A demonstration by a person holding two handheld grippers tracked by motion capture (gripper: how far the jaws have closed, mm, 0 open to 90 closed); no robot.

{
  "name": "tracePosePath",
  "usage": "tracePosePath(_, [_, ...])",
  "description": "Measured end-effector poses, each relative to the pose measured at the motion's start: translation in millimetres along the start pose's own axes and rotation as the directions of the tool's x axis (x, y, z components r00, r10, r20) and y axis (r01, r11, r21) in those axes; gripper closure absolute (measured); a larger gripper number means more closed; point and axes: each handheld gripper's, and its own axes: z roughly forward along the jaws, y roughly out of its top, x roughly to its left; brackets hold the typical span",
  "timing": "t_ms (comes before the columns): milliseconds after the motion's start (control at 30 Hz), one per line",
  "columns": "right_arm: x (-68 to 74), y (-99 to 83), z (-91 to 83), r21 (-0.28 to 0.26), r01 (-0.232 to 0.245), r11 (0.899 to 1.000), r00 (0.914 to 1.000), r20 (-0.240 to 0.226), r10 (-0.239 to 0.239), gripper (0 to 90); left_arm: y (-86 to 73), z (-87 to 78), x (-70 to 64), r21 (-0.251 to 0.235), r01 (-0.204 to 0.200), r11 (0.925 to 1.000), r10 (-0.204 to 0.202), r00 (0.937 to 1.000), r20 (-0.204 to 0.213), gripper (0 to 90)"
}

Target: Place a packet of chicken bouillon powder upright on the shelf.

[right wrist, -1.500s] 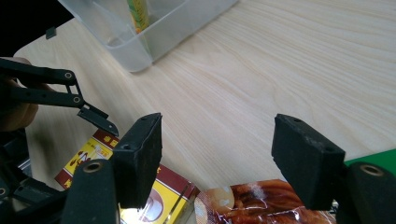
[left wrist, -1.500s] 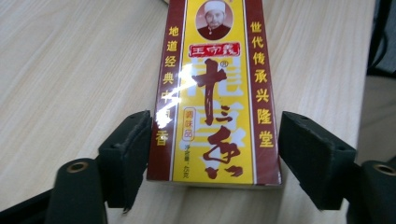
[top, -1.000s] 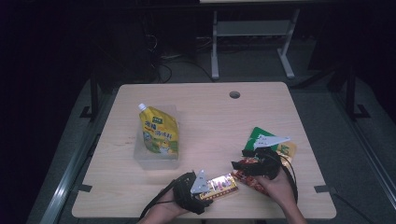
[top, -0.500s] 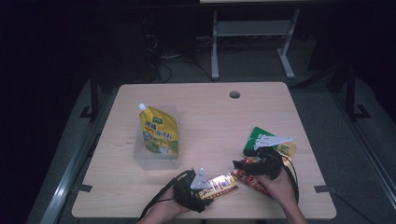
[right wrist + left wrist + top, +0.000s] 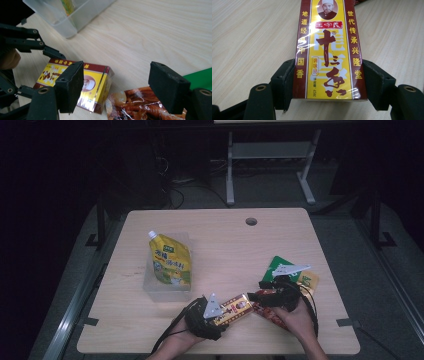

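Yellow-and-maroon spice box [image 5: 329, 50] clamped across its sides by the left tool [image 5: 329, 82], flat on the table [image 5: 230, 245] near its front edge. Right tool [image 5: 117, 87] gaping wide, empty, over a red snack packet [image 5: 140, 106]; clear tub [image 5: 75, 15] beyond. From above, yellow pouch [image 5: 171, 265] inside that tub.

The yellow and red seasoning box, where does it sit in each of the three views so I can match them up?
High view: the seasoning box lies near the table's front edge, between the two hands, its left end in the left tongs.
Left gripper view: it runs up the middle, clamped between the jaws.
Right gripper view: lower left, partly behind the left jaw.
Shared landmark: the red-brown snack packet by the box's far end, also in the right gripper view.
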Motion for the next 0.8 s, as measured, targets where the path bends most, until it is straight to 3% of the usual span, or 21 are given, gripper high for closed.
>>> tracePosePath(133, [-0.4,1.3,-1.2,-0.011,-0.013,1.0,0.9998,-0.016,0.013,27.8,2.7,-5.5,2.2,-0.031,0.009,0.9995,-0.01,0.9994,-0.032,32.5])
tracePosePath(233, [-2.3,3.5,-2.4,-0.037,-0.052,0.998,0.997,-0.058,0.05,26.7,5.2,-7.7,3.0,-0.047,0.014,0.9988,-0.017,0.9984,-0.055,32.5])
tracePosePath(567, [-8.0,11.5,-0.4,-0.027,-0.151,0.988,0.9828,-0.112,0.147,24.9,22.7,-11.0,4.1,-0.122,0.015,0.9924,-0.031,0.9918,-0.124,32.4])
tracePosePath(800, [-13.4,14.0,3.9,-0.031,-0.196,0.98,0.9703,-0.151,0.189,25.4,31.8,-10.9,4.1,-0.159,0.015,0.9872,-0.043,0.9835,-0.176,32.4])
